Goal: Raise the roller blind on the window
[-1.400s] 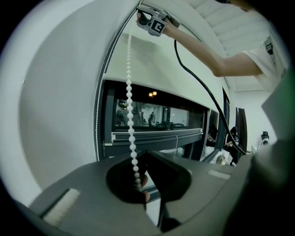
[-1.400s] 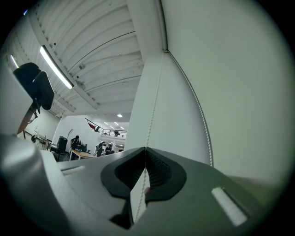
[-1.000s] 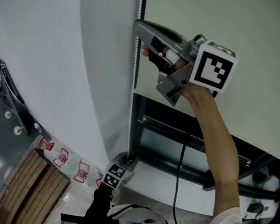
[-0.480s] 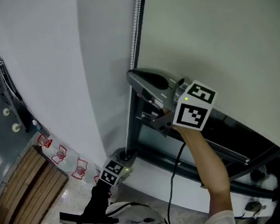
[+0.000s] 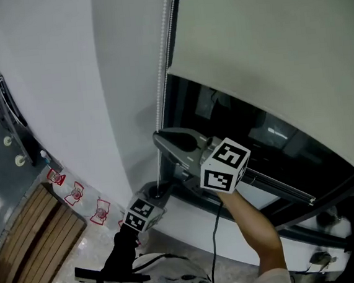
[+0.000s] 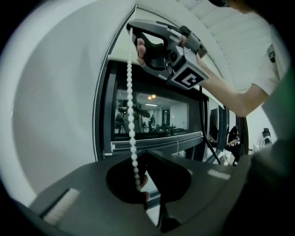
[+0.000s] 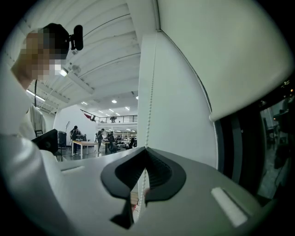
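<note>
Roller blind (image 5: 266, 36); bead chain (image 5: 161, 77) seemingly pinched in right hand-held gripper (image 5: 158, 138)

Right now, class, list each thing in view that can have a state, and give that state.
roller blind: partly raised
window: lower glass uncovered
bead chain: hanging straight, gripped at two places
left gripper: shut on the bead chain, low down
right gripper: shut on the bead chain, higher up

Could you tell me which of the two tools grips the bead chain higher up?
The right tool, clamped on the bead chain below the bottom edge of the blind; the left tool holds the same chain well below it.
</note>
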Demonstrator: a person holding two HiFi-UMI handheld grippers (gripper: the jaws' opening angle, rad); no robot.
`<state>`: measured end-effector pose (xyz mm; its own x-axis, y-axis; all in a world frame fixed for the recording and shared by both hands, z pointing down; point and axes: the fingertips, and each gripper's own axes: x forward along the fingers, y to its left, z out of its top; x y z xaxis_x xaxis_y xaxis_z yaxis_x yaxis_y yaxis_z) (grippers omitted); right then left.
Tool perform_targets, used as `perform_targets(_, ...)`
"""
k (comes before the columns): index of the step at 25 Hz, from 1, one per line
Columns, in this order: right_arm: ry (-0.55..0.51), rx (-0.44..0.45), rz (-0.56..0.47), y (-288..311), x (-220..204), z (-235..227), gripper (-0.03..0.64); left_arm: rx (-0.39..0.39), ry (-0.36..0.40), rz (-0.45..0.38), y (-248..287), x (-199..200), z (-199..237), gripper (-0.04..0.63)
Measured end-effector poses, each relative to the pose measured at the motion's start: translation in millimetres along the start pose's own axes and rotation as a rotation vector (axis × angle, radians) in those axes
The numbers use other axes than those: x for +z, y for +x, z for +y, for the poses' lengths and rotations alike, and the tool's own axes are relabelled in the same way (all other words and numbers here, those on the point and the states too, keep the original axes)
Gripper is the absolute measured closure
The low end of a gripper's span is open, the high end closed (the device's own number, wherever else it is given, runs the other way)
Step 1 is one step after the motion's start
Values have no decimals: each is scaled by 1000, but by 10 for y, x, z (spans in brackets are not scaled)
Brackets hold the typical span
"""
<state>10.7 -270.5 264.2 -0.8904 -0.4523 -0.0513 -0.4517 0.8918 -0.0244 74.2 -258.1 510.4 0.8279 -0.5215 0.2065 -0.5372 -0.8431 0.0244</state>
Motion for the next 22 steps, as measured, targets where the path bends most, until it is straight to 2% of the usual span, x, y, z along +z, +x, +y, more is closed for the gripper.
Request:
perform_targets(13,60,-11,156,-2,-1123,106,615,25,-15,1,-59,-14,92,597)
perform_targets(22,89,5,119,-55,-1059,102,614,10,-35,6,-45,-27,41,597)
